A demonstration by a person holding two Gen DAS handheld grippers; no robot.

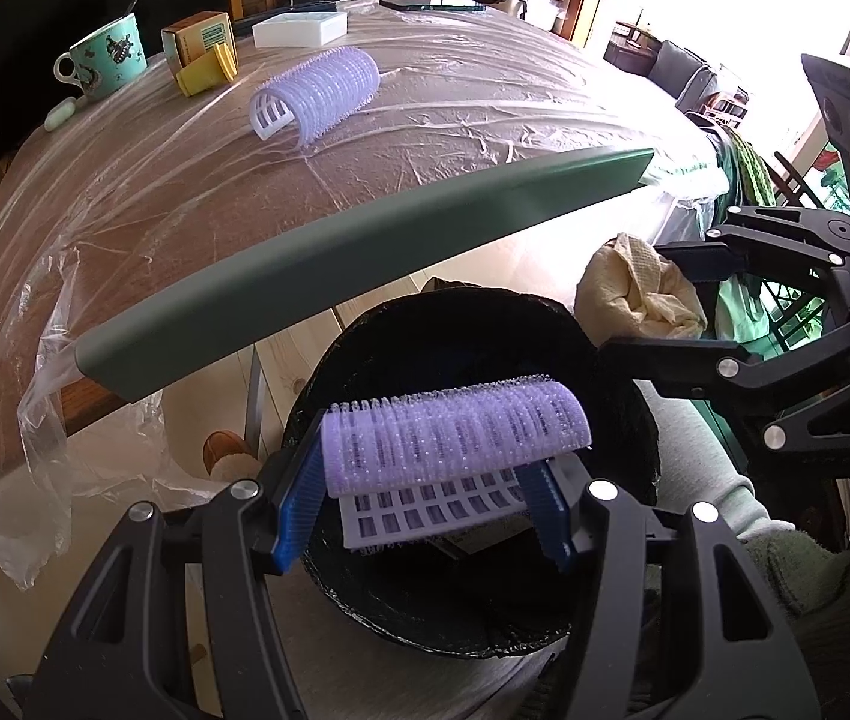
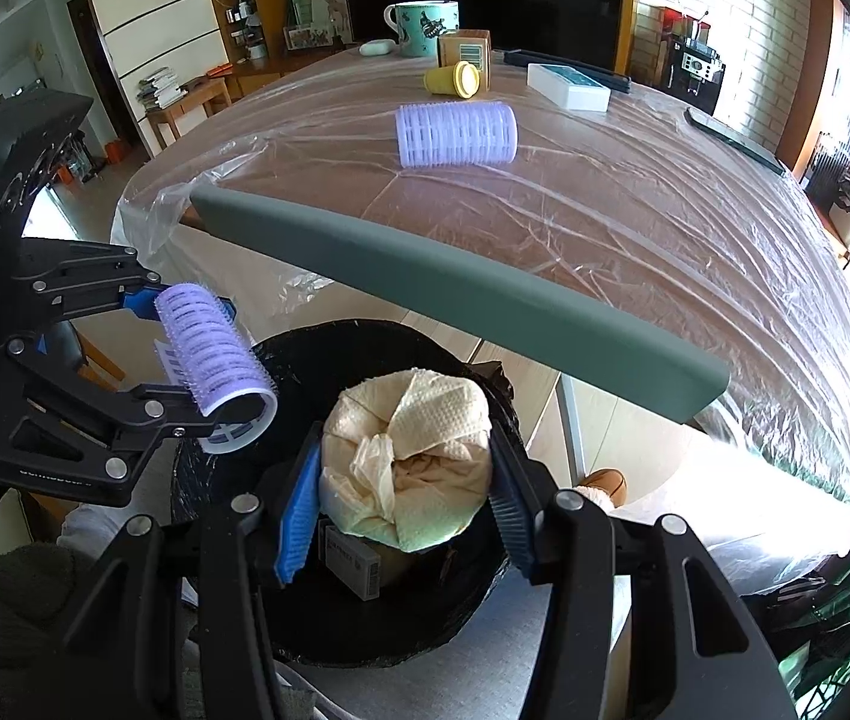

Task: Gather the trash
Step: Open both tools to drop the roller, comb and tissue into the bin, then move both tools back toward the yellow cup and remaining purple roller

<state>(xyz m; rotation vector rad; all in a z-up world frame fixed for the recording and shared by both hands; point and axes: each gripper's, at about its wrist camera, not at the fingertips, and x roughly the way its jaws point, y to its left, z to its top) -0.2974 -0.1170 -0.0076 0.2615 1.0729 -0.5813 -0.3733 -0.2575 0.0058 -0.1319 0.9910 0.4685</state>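
The left gripper (image 1: 425, 516) is clamped on a purple hair roller (image 1: 455, 438) right over the black-lined trash bin (image 1: 617, 420), the right gripper (image 2: 404, 516) squeezes a crumpled paper towel wad (image 2: 419, 456) over it too, and another roller (image 2: 455, 133) sits on the table (image 2: 635, 222) at 12 o'clock.

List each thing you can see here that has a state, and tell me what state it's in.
left gripper: jaws shut on a purple hair roller, over the bin
right gripper: jaws shut on a crumpled paper towel, over the bin
trash bin: open, black liner, a small box inside
second hair roller: lying on the table
yellow cup: tipped on its side
mug: upright, spoon in it
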